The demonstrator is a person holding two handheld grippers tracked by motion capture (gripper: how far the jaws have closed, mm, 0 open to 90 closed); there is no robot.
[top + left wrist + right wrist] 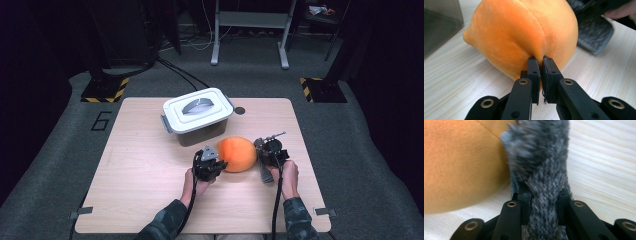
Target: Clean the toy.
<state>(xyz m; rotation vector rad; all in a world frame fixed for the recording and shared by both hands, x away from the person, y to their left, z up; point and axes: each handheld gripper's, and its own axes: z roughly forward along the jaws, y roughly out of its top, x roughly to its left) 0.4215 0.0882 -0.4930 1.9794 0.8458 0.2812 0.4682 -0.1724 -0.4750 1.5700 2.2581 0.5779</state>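
Left hand-held gripper (540, 62) pinching a thin fold of orange plush (239, 154) mid-table, right hand-held gripper (544, 191) clamping grey fur piece (541, 157) beside it; thin pinch may slip if pulled.

Seen along its own two black jaws, the right gripper (544, 197) clamps a strip of grey furry fabric (541, 162), which runs up between them and blurs toward the top. Just beside it on the left, an orange plush toy (459, 162) rests on the pale wooden table (604, 162).
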